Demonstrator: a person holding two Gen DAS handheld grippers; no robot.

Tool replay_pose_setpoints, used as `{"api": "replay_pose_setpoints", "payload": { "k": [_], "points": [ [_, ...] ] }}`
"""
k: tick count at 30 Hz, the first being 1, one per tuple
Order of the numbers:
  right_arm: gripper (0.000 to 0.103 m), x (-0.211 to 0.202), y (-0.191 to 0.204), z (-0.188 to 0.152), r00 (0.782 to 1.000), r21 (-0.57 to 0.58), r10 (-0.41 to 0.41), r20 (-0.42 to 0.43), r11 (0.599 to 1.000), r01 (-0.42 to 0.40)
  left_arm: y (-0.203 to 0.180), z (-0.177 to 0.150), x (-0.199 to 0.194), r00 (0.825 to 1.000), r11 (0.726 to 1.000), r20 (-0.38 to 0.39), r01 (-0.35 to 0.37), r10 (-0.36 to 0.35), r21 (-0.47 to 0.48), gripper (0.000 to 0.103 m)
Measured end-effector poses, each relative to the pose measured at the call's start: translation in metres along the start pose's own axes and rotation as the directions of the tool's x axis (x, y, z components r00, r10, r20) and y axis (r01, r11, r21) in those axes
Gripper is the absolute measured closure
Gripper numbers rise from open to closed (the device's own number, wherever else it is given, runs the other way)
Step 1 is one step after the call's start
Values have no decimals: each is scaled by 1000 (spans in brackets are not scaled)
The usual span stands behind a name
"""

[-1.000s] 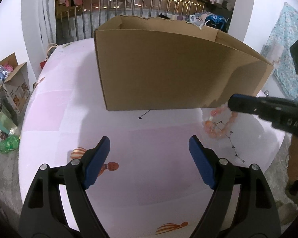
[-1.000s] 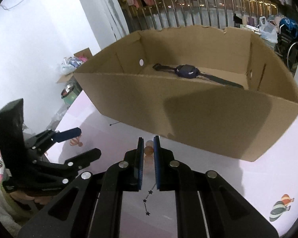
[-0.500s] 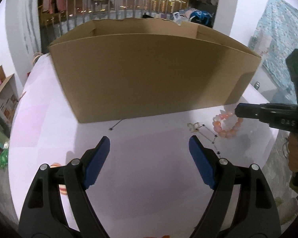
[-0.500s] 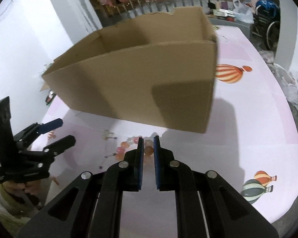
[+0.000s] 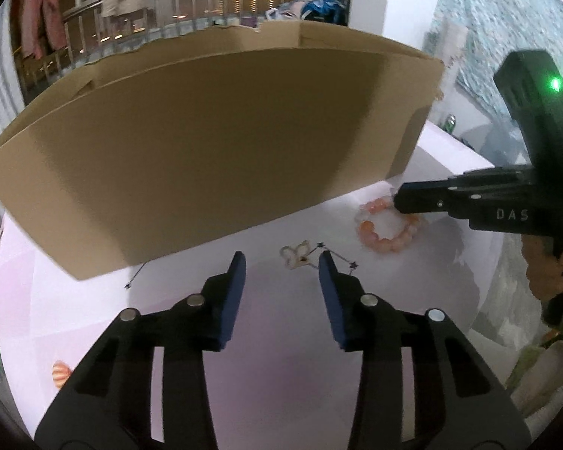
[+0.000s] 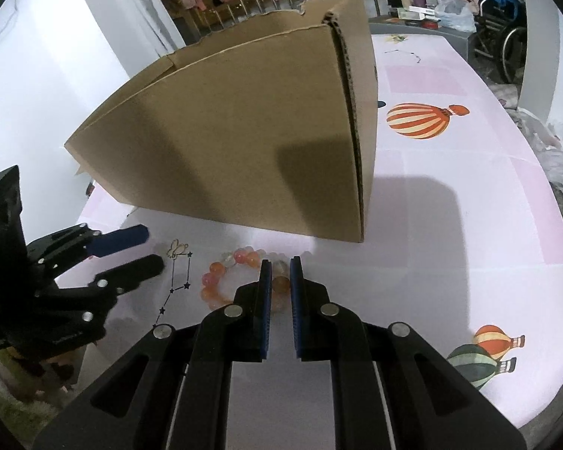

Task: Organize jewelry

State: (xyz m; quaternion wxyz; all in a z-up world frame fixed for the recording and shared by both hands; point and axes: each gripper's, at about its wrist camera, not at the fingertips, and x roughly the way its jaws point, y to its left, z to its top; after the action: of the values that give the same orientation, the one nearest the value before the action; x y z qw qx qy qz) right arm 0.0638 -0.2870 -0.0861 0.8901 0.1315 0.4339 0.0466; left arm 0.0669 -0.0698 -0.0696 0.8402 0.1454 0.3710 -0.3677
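- The left gripper (image 5: 281, 258) sat low in the middle of its view. Its jaws had just been closing, with nothing between them.
- A small gold charm (image 5: 294, 255) lay on the bench (image 5: 281, 356) just past its tips.
- The right gripper (image 6: 280, 266) was pinched on the orange bead bracelet (image 6: 221, 281), low in its view.
- A big cardboard box (image 6: 244, 142) filled the middle.

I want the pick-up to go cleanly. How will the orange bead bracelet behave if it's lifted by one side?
The bead bracelet is a loop of separate round beads, so it will probably sag and swing rather than hold its ring shape. The beads look smooth and glossy, so they may slip between the right claw pads. Pushed, it would likely slide and deform.
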Motion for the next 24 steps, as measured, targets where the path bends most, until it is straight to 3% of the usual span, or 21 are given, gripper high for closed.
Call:
{"api": "replay_pose_setpoints", "payload": {
  "k": [16,21,22,24],
  "points": [
    [93,-2,-1,-2,999,21,30,18,999,-30,-4,8,10,999,999,-33,-28,28,16,89],
    [93,-2,-1,-2,999,20,30,19,999,-31,-4,9,9,999,1000,-37,-22,23,14,91],
    [93,-2,-1,-3,999,21,30,19,999,-31,-3,9,8,999,1000,-35,-21,22,13,101],
    [93,-2,-1,-3,999,21,30,19,999,-31,-3,11,9,999,1000,-39,-17,18,9,103]
  ]
}}
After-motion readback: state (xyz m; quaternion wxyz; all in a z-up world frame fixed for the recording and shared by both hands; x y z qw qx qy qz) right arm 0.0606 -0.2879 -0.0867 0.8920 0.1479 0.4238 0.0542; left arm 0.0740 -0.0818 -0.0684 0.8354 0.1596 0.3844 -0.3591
